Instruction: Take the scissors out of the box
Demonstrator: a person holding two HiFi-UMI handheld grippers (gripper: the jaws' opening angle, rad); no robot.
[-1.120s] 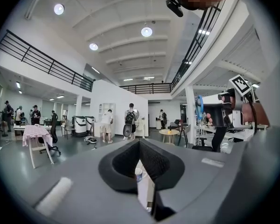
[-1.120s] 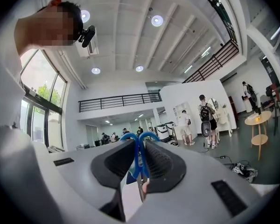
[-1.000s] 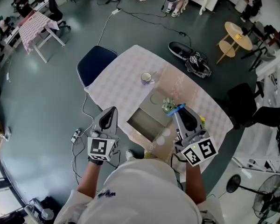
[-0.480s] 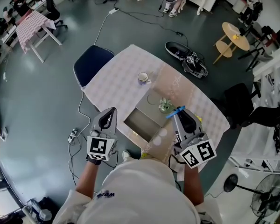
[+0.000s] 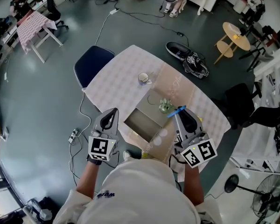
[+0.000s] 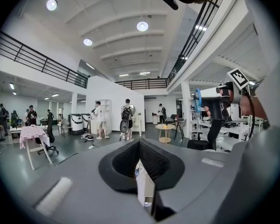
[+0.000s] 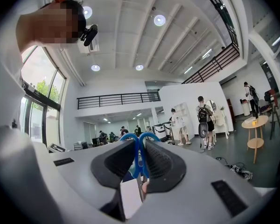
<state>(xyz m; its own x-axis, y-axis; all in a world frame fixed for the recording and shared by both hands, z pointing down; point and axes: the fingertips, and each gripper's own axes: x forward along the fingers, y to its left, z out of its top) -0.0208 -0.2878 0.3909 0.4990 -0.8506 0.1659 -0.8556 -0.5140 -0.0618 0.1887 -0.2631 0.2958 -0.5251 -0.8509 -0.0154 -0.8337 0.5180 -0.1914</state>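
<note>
Head view shows a person standing at a table (image 5: 119, 80) with a checked cloth, a gripper in each hand. An open cardboard box (image 5: 143, 120) sits on the table right in front of them. The right gripper (image 5: 179, 115) is over the right side of the box. It is holding the scissors (image 5: 176, 110), which have blue handles. The scissors are out of the box and up in the air, just beside a small green thing (image 5: 164, 107) that I cannot make out well.

Right gripper view shows the two blue loops of the scissors (image 7: 138, 146) standing up between the jaws of the right gripper (image 7: 139, 158). The jaws are pinching them.

Left gripper (image 5: 113, 112) is over the left edge of the table, apart from the box. In the left gripper view its jaws (image 6: 139, 161) are pressed together and hold nothing. Far off to the right of that view, the right gripper (image 6: 206, 99) shows with the blue scissors (image 6: 196, 100) at its tip.

A white cup (image 5: 144, 78) stands on the table past the box. A dark blue chair (image 5: 91, 64) is at the far left side of the table.
</note>
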